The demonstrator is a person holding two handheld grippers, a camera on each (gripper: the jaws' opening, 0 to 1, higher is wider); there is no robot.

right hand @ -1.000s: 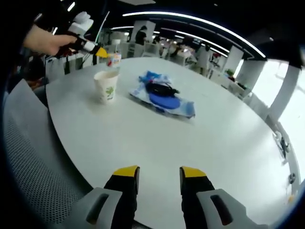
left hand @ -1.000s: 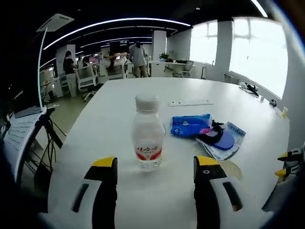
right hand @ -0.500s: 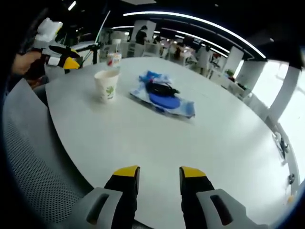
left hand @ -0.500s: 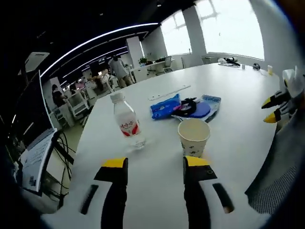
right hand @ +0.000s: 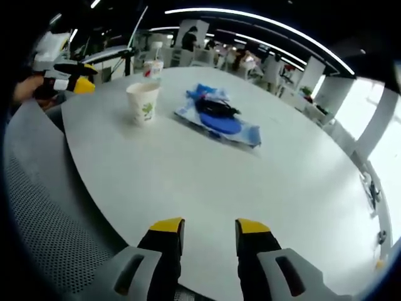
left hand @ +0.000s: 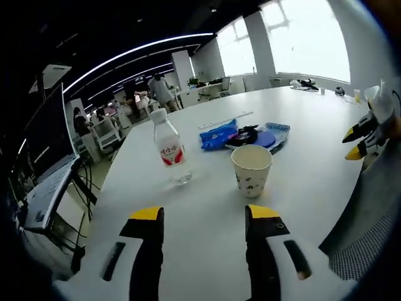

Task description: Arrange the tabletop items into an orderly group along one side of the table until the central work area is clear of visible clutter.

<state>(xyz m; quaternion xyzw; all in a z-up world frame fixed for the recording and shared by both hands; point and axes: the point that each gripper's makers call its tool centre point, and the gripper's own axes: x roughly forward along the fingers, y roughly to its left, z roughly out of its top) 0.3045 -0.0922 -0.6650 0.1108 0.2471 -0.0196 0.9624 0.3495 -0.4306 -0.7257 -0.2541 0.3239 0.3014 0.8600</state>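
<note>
While the left gripper [left hand: 205, 216] hangs low over the near edge of the white table [left hand: 313, 182], its 2 yellow-tipped jaws stand well apart with nothing between them. Just ahead, slightly right of the gap, a paper cup [left hand: 251, 170] stands upright and open-topped. To the cup's left and a little farther off stands a clear water bottle [left hand: 167, 148] with a white cap and red label — upright, apart from the cup. Beyond both lies a cluster: a blue packet [left hand: 218, 135], and beside it a dark round object on a blue disc [left hand: 262, 139] resting on a printed sheet. At the right edge of the left gripper view the right gripper's yellow tips show.

In the right gripper view, the right gripper [right hand: 206, 226] hovers over bare tabletop [right hand: 294, 188], jaws parted a little and empty. The cup [right hand: 143, 103] and the blue cluster [right hand: 219, 119] sit well ahead near the far side, with the bottle [right hand: 153, 66] behind the cup. The left gripper [right hand: 69, 81] shows at the left edge, held in a hand.
</note>
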